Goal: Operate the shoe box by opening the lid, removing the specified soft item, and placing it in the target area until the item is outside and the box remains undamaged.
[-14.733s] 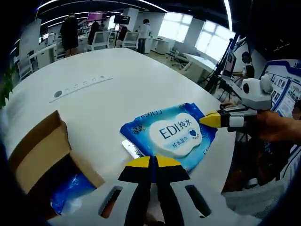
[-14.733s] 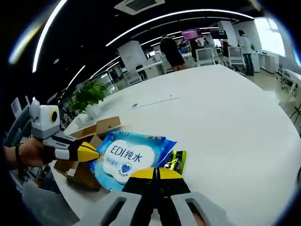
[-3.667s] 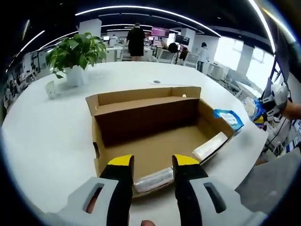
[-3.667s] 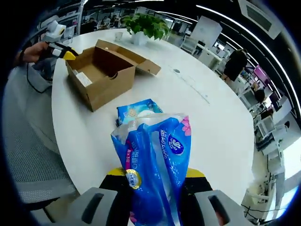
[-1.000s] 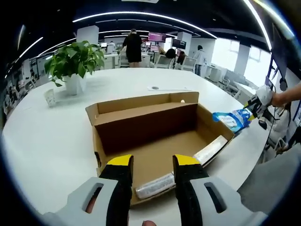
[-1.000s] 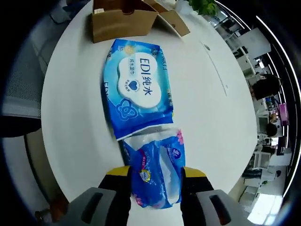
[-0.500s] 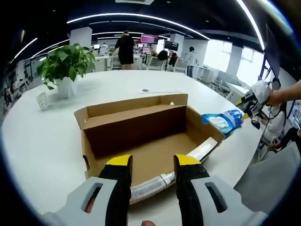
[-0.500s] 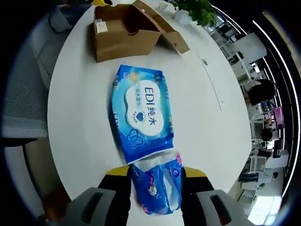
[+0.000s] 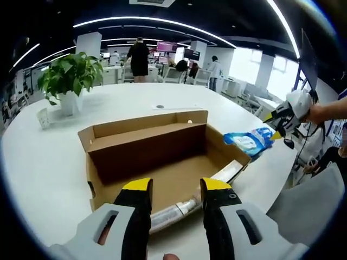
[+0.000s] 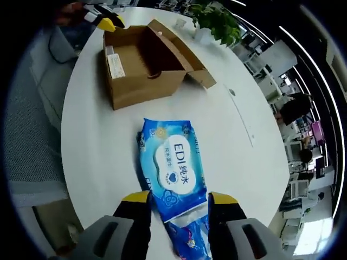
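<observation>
The brown shoe box (image 9: 146,149) stands open on the white table, its lid folded back. Inside lie a white wrapped packet (image 9: 172,211) at the near wall and a long white packet (image 9: 230,172) along the right wall. My left gripper (image 9: 177,187) is open, hovering over the box's near edge. In the right gripper view, the blue EDI wipes pack (image 10: 172,161) lies flat on the table short of the box (image 10: 142,67). A blue tissue pack (image 10: 187,230) lies between and under the jaws of my open right gripper (image 10: 180,199). The right gripper (image 9: 283,116) also hangs above the blue packs (image 9: 249,142).
A potted plant (image 9: 68,76) and a small cup (image 9: 43,116) stand at the table's far left. The table's curved edge (image 10: 70,162) runs close beside the packs. The left gripper's yellow tip (image 10: 111,23) shows past the box. People stand far off among desks.
The right gripper view has drawn back from the table: the wipes pack looks smaller, the box fuller, and the tissue pack has slid lower between the jaws. The left gripper view drifted slightly.
</observation>
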`<action>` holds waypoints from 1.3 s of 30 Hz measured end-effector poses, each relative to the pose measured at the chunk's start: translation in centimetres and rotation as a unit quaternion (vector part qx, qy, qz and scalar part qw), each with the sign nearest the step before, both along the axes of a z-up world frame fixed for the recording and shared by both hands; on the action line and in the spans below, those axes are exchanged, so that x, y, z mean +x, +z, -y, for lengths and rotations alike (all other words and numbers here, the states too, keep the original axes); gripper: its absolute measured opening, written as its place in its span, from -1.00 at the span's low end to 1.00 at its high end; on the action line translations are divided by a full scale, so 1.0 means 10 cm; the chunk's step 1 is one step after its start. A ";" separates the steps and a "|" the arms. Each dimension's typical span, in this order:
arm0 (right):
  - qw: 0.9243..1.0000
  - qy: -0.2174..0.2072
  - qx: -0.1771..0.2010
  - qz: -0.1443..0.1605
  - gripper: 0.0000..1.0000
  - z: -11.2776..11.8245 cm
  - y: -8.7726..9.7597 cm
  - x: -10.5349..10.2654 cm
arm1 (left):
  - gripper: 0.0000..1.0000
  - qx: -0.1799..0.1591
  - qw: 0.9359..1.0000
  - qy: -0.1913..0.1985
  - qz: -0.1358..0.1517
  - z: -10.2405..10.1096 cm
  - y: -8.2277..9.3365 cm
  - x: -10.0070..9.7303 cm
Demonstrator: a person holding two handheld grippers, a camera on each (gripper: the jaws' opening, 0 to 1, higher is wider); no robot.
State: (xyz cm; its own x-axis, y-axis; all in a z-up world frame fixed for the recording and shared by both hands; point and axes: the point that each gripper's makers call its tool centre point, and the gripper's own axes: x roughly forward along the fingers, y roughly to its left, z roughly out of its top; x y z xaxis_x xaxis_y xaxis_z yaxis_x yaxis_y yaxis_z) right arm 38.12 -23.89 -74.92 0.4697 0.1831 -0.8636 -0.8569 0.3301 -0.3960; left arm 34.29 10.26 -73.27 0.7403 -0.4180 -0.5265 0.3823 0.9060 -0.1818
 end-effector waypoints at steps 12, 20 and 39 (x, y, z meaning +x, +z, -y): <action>0.999 0.037 0.018 0.006 -0.23 -0.56 0.01 0.05 | -0.30 -0.010 1.000 -0.008 0.004 0.05 0.01 0.02; 0.997 0.066 0.024 0.005 -0.23 -0.94 0.03 0.06 | -0.29 -0.015 1.000 -0.005 0.002 0.05 0.00 0.03; 0.990 0.138 0.039 -0.008 -0.22 -1.69 0.08 0.12 | -0.30 -0.017 1.000 0.008 0.000 -0.02 0.00 0.02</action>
